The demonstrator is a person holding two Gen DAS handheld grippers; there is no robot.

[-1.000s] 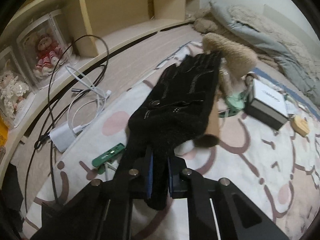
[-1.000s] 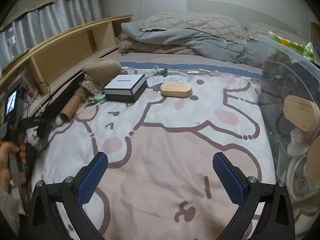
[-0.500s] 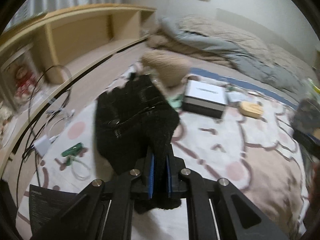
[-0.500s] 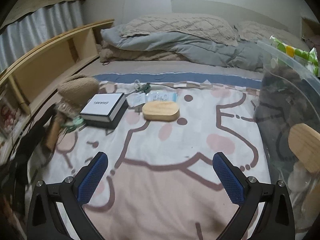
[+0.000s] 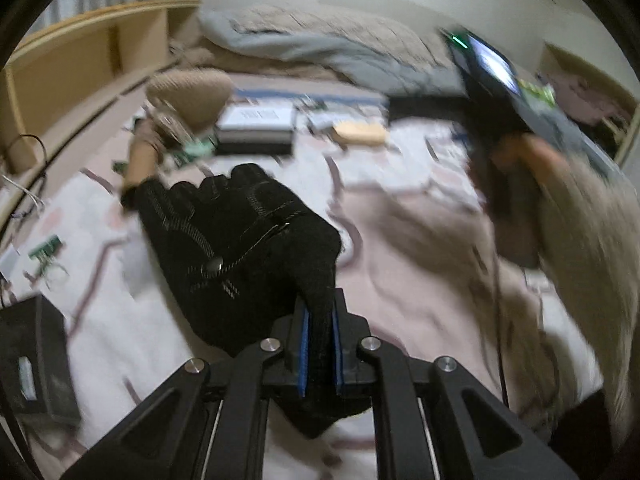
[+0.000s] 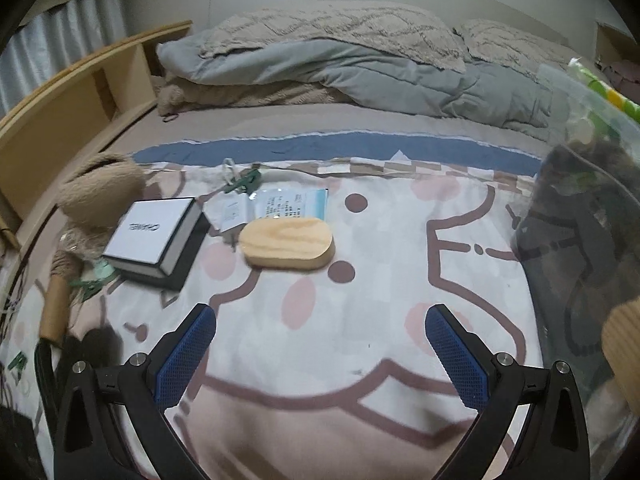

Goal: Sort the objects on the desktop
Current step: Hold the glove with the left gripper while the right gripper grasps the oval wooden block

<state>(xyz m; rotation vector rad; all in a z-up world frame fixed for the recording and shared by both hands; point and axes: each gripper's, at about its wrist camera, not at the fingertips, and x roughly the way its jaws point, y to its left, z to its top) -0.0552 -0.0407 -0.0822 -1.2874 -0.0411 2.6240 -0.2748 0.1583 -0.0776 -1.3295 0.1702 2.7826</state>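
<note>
Hanging black glove [image 5: 240,248], fingertips pointing far-left.

On the patterned blanket [image 6: 360,300] lay one black glove [image 5: 240,248], one black-and-white box [image 6: 156,236], one oval wooden block [image 6: 288,242] and one fuzzy tan brush [image 6: 100,192]. Two paper leaflets [image 6: 280,208] sat beside the block. One clear plastic bin [image 6: 580,260] stood at the blanket's right edge.

place: I'm working in a home bedroom | evidence: bed with cartoon-print sheet [image 6: 360,320], grey duvet [image 6: 360,72] and quilted pillows [image 6: 332,28] heaped at its head | wooden bedside shelf [image 6: 80,92], curtain [image 6: 60,36] behind
</note>
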